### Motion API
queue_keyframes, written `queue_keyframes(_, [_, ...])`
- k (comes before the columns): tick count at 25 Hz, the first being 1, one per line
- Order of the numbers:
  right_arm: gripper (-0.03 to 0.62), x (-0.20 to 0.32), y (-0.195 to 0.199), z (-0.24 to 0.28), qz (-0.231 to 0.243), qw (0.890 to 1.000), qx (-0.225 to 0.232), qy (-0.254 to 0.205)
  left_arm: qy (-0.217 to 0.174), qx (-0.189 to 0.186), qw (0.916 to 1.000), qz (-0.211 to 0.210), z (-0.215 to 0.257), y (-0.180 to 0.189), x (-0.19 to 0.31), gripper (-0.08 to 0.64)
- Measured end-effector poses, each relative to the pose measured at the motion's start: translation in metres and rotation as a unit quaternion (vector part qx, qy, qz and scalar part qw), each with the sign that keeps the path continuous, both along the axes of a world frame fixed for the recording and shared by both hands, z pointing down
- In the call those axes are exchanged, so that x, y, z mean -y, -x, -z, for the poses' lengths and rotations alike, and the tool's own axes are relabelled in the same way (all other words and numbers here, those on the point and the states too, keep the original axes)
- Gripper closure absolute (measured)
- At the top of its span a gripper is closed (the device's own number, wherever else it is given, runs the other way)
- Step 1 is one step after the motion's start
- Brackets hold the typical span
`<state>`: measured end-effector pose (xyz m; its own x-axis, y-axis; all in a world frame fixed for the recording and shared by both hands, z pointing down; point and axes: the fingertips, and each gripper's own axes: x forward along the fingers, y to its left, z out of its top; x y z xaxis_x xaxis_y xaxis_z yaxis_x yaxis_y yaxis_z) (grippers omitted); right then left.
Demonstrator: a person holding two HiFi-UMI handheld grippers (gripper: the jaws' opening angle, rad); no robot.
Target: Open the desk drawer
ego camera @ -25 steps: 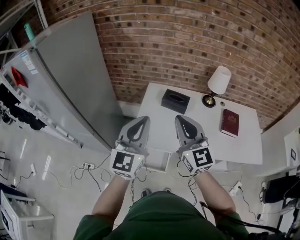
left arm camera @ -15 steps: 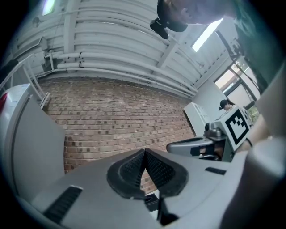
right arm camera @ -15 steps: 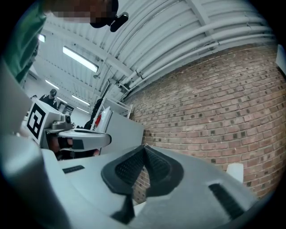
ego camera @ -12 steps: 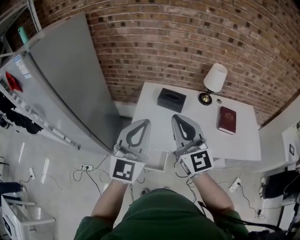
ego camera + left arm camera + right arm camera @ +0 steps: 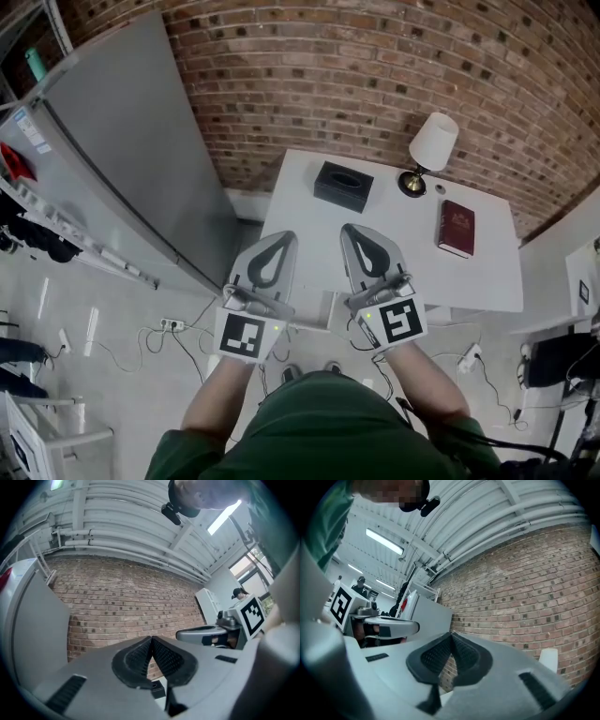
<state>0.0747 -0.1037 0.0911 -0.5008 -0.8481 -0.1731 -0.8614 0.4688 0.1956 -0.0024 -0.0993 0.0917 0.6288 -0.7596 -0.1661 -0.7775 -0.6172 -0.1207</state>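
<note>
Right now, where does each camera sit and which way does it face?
Head view: on the person's head, looking steeply down at the desk; forearms, left gripper and right gripper show.
Left gripper view: on the left gripper, looking along its shut jaws at the brick wall.
Right gripper view: on the right gripper, jaws shut, facing that wall.
Shared: each gripper view shows the other gripper.

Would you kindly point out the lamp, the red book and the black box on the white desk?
lamp (image 5: 435,142), head view, on the white shade.
red book (image 5: 457,228), head view, on the middle of its cover.
black box (image 5: 343,187), head view, on its top face.
</note>
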Motion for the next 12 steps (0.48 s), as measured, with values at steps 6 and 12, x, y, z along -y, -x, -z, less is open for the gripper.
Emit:
queue_keyframes(6, [0.592, 0.0020, 0.0014, -0.0055, 0.003, 1.000, -0.001, 0.008, 0.006, -0.003, 1.0000, 0.002, -0.0031, 0.0022, 0.0029, 0.552])
queue_keyframes(12, [0.592, 0.0030, 0.0043, -0.0110, 0.005, 1.000, -0.004, 0.014, 0.007, 0.001, 1.0000, 0.002, -0.0069, 0.0043, 0.0038, 0.552])
